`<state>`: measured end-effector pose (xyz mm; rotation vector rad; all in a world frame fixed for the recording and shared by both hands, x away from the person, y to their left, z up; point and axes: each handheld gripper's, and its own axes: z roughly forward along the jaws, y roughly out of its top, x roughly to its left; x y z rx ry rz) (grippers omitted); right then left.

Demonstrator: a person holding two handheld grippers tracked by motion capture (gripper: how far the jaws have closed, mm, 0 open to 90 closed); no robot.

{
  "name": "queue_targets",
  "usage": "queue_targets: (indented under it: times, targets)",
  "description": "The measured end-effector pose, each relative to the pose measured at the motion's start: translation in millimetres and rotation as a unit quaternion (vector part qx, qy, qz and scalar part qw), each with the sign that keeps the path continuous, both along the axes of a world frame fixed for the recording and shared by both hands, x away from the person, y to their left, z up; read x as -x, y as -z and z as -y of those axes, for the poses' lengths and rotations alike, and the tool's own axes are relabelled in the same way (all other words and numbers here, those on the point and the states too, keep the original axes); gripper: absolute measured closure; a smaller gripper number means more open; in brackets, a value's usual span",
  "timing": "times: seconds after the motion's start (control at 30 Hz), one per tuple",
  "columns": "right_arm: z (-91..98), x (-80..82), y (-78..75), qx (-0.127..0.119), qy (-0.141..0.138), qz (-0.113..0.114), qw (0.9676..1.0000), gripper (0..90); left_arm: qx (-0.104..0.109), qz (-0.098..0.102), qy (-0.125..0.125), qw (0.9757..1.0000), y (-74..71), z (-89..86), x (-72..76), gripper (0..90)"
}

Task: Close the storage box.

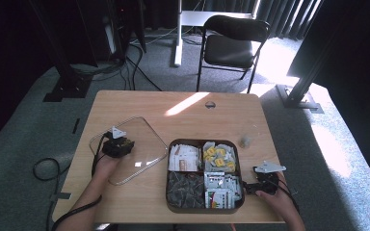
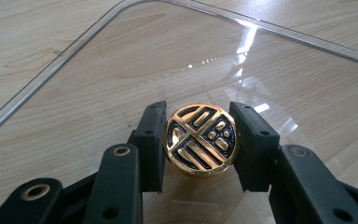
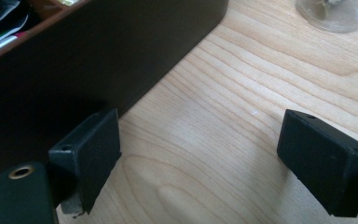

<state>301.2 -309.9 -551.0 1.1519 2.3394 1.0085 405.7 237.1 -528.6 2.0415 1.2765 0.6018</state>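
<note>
**Left gripper view: lid knob gripped, lift pending**

Left gripper (image 2: 200, 140) is clamping the gold-and-black round knob (image 2: 200, 139) at the centre of the clear lid (image 2: 121, 56); both pads are pressing its sides. The lid is lying flat on the wooden table (image 1: 125, 103), left of the dark compartment box (image 1: 204, 142), near it but apart. In the high view the left gripper (image 1: 118, 147) is sitting over the lid's middle.

Right gripper (image 3: 200, 154) is standing wide with nothing between its jaws, resting low at the box's right wall (image 3: 121, 56); one jaw is just beside that wall, though I cannot tell whether it is touching.

Step, as I judge it: grasp done, lid about to be raised and carried right onto the box. Next move is calling for a straight lift, keeping the lid level, then lining its rounded corners with the box rim.

Room: bare table lies between lid and box. A small clear dish (image 1: 244, 142) is sitting beyond the box's right far corner, clear of the path. The box's near wall is lying close to the table's front edge.
</note>
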Motion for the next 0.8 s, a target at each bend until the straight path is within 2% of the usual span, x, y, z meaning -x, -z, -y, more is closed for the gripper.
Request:
queue_targets:
  times: [0.3,0.33,0.47,0.7,0.8]
  targets:
    - [0.0,0.0,0.0,0.000,0.000,0.000,1.0000,12.5,0.016,0.011,-0.007,0.9998,-16.8,-5.7,3.1,59.4]
    - [0.0,0.0,0.0,0.000,0.000,0.000,1.0000,12.5,0.015,0.014,-0.008,0.9998,-22.9,-6.4,3.9,59.4]
    - [0.0,0.0,0.0,0.000,0.000,0.000,1.0000,12.6,0.039,0.020,-0.002,0.9990,-36.5,-9.7,6.2,59.4]
    - [0.0,0.0,0.0,0.000,0.000,0.000,1.0000,12.5,0.034,0.047,0.016,0.9982,-63.8,-1.6,12.7,59.4]
    - [-0.1,0.1,0.0,0.000,0.000,0.000,1.0000,12.6,0.031,0.050,0.027,0.9979,-71.9,3.8,14.0,59.3]
